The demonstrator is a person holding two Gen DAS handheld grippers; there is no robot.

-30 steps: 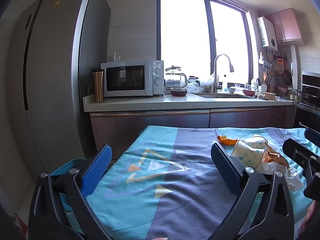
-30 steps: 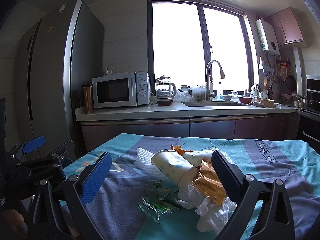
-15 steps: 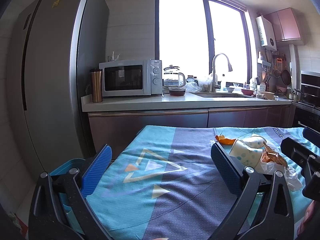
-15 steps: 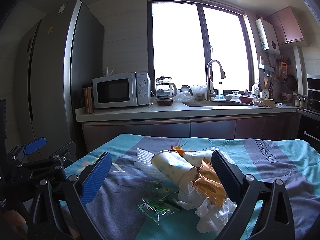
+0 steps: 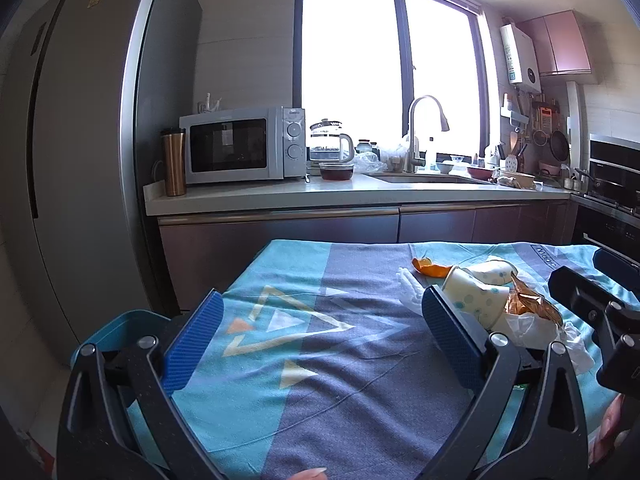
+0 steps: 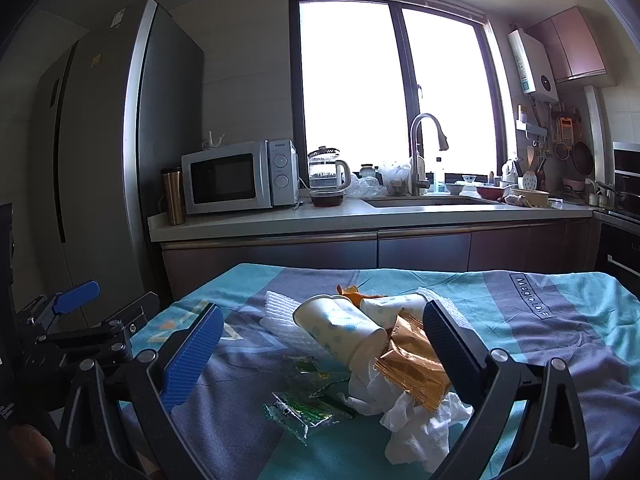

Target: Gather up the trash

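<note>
Two grippers hang spread wide above a cloth-covered table (image 5: 304, 364), neither gripping anything. In the left wrist view the left gripper (image 5: 320, 336) frames bare blue and grey cloth across the centre of the frame, open room for moving; the table's far edge runs across mid-frame, with the kitchen counter (image 5: 280, 196) beyond it and a blue bin (image 5: 120, 328) at lower left, past the table's left edge. The trash pile sits at centre right: a dotted paper cup (image 5: 476, 300), an orange peel (image 5: 430, 268), a gold wrapper (image 5: 532, 304) and white tissue (image 5: 532, 328). The right gripper (image 6: 320, 340) brackets that pile at the centre of its own view, the cup lying on its side, a green wrapper (image 6: 304, 408) nearest the camera at lower centre. Against the earlier frames, both views are almost unchanged; only the left view has shifted slightly, with the pile sitting a little further left in it.
</note>
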